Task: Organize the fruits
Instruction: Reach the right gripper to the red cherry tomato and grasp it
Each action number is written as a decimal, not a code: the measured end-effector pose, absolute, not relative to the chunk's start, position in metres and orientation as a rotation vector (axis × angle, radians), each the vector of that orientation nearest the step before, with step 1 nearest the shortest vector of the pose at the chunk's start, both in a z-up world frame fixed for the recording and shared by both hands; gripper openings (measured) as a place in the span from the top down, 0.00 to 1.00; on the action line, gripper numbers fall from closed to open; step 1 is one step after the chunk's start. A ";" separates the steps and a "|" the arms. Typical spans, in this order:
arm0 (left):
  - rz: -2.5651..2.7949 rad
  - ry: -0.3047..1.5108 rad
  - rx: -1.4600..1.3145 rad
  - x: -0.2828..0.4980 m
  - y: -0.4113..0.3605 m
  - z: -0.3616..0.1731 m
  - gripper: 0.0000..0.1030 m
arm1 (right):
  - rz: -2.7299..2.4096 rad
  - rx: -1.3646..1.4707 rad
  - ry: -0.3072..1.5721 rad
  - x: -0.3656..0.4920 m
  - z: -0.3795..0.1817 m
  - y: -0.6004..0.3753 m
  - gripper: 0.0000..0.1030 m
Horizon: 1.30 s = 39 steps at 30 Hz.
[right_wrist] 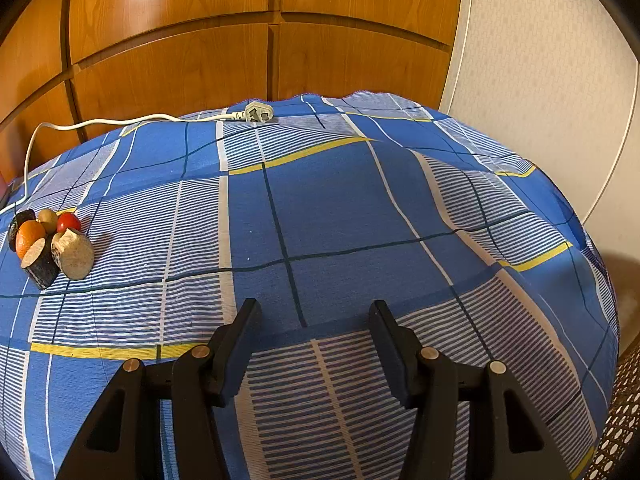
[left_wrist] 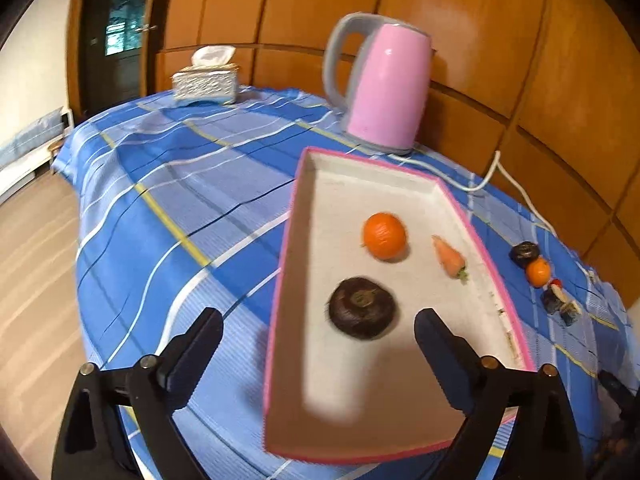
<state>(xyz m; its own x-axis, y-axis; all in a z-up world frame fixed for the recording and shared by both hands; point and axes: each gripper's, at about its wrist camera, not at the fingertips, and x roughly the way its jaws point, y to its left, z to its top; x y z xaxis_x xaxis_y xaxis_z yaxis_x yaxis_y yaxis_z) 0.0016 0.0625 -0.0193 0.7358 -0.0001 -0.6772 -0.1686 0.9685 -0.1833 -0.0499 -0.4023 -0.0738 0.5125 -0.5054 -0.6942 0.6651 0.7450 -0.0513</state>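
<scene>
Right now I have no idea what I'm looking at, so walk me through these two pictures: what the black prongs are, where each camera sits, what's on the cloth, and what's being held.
The black prongs are two handheld grippers, one in each of a person's hands, each with a fisheye camera looking along its fingers.

The left gripper is open above a pink-edged tray holding an orange, a small carrot and a dark round fruit. Behind stand a pink kettle and a tissue box.

The right gripper is open over the blue checked cloth. At its left lies a pile of small fruit pieces; a white plug lies at the far edge.

Neither gripper holds anything.
</scene>
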 end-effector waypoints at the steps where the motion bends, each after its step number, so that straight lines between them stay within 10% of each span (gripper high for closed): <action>1: 0.106 0.752 -0.244 0.002 0.064 -0.023 0.05 | -0.711 0.234 0.752 -0.050 -0.074 -0.402 0.45; 14: 0.150 0.807 -0.286 0.007 0.073 -0.039 0.03 | -0.420 0.308 0.800 -0.011 -0.046 -0.378 0.45; 39: 0.166 0.855 -0.310 0.011 0.080 -0.050 0.01 | -0.153 0.173 0.925 0.130 -0.043 -0.317 0.75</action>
